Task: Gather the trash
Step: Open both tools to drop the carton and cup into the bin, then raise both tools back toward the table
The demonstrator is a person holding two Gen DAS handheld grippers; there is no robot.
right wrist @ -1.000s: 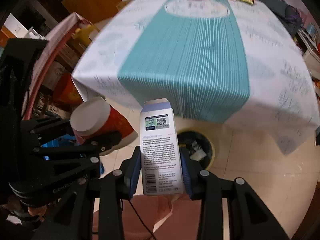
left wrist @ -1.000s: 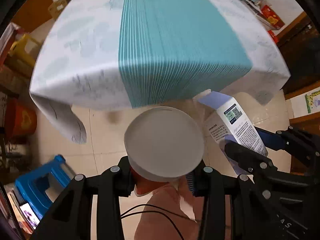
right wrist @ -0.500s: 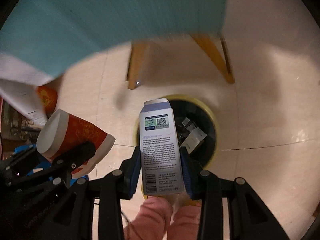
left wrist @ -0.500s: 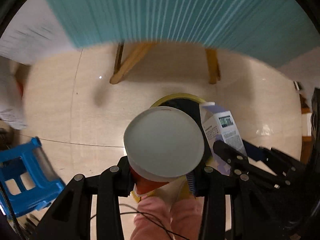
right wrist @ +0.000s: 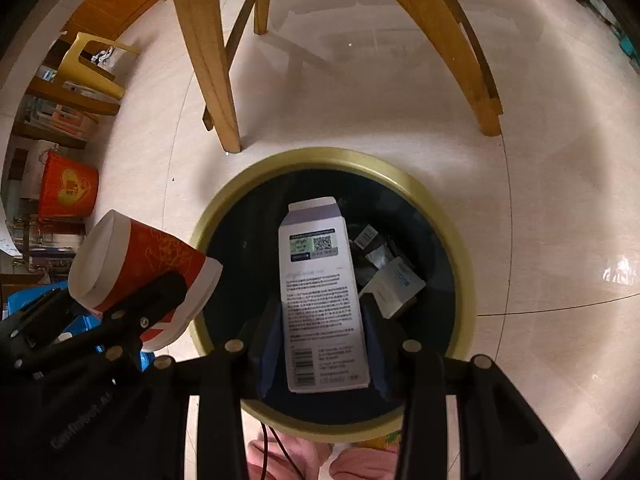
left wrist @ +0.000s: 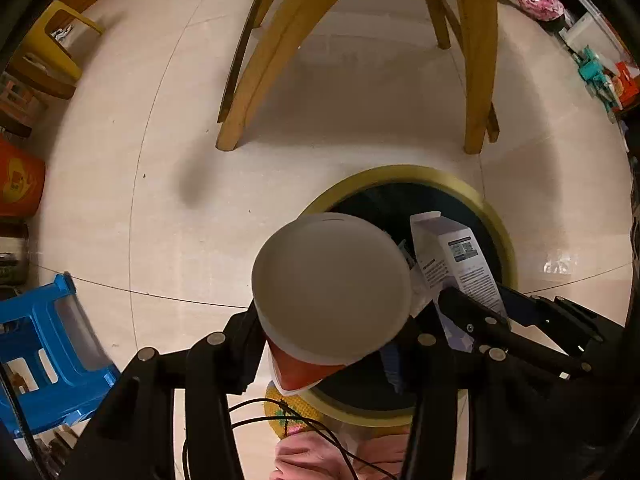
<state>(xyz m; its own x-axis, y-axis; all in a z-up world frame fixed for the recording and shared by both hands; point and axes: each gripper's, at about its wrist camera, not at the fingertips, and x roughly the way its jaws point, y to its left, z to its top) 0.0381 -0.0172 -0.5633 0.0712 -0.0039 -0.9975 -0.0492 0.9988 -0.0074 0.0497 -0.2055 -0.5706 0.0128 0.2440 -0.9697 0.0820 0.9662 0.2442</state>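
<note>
Tiled floor (right wrist: 540, 240), bin (right wrist: 400, 172) below both grippers.
Left gripper (left wrist: 332, 344) pinches a red cup (right wrist: 136, 264); right gripper (right wrist: 320, 344) pinches a carton (right wrist: 320, 300).

One red paper cup with a white rim (right wrist: 140, 268). One tall white carton with a purple top (right wrist: 320, 292). One round yellow-rimmed trash bin with a dark inside (right wrist: 308, 160). Two black two-finger grippers: left gripper (left wrist: 332, 344), right gripper (right wrist: 320, 340). Four curved wooden table legs (right wrist: 208, 60). One blue plastic stool, near left (left wrist: 44, 344). One yellow plastic stool, far left (right wrist: 92, 68). One red bucket, left (right wrist: 68, 192).
</note>
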